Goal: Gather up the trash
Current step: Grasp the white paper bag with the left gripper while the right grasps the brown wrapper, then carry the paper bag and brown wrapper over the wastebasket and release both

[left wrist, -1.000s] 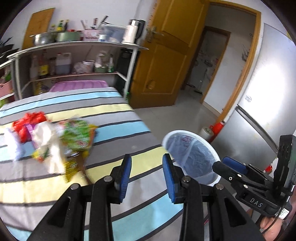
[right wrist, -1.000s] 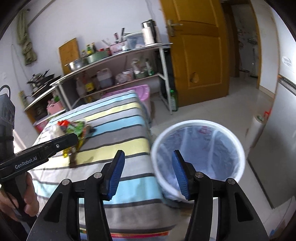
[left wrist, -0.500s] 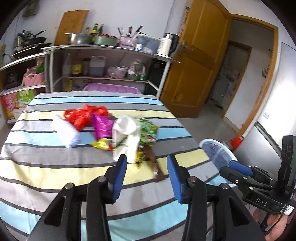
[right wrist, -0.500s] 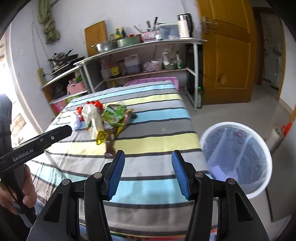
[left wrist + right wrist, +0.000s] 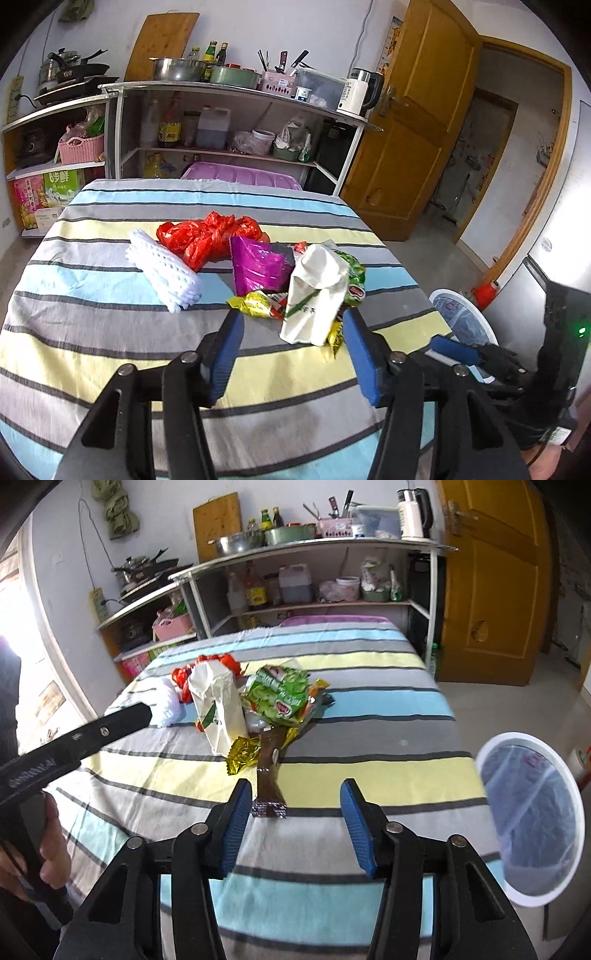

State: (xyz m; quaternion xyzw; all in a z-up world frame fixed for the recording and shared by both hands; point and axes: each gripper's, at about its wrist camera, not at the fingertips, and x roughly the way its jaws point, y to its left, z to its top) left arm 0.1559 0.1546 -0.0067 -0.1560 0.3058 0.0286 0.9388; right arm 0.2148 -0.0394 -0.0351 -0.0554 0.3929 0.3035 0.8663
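My left gripper (image 5: 293, 352) has its jaws apart, just opening, nothing between the pads; the white paper carton (image 5: 314, 291) stands just beyond them on the striped cloth surface (image 5: 92, 295). Only this view shows me the purple foil pouch (image 5: 260, 267), the crumpled red plastic bag (image 5: 207, 236) and the whole white foam net (image 5: 162, 271). My right gripper (image 5: 291, 825) has jaws apart but just narrowing, empty, with the long brown wrapper (image 5: 269, 779) lying just ahead. That view alone shows the green snack bag (image 5: 280, 696) fully, the gold foil wrapper (image 5: 242, 755) and the open white lined bin (image 5: 532, 823) beside the surface.
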